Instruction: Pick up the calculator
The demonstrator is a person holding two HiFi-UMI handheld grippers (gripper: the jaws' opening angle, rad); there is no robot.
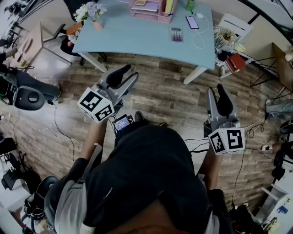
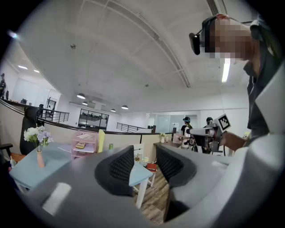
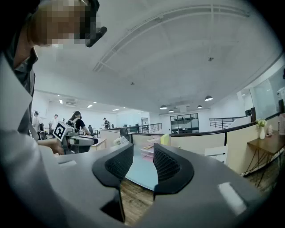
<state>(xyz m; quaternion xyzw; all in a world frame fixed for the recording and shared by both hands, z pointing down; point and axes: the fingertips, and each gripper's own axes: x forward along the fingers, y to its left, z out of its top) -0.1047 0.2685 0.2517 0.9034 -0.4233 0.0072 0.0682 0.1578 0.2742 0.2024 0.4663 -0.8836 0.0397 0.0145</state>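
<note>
1. At the bottom of the head view the person is standing back from the surface (image 1: 137, 36), holding both claws out over the wooden floor (image 1: 160, 93).
2. The left claw (image 1: 123, 76) is sitting left of centre, with its jaws parted by a narrow gap. Its own view shows nothing between them.
3. The right claw (image 1: 216, 93), at right of centre, is likewise released and empty, with only floor and the surface edge showing through its gap.
4. A stretch of floor is separating both claws from the pale blue surface at the top of the frame.
5. The calculator (image 1: 176, 34) is lying flat on that surface at upper centre-right, well apart from both claws. Its long axis is running roughly up the frame, away from the person.
6. It is lying ahead of and between the two claws, and neither looks clearly nearer. Reaching it will likely take a step forward first.
7. Beyond it, a phone (image 1: 192, 22) and a pink organiser (image 1: 149, 10) are resting toward the far edge.
</note>
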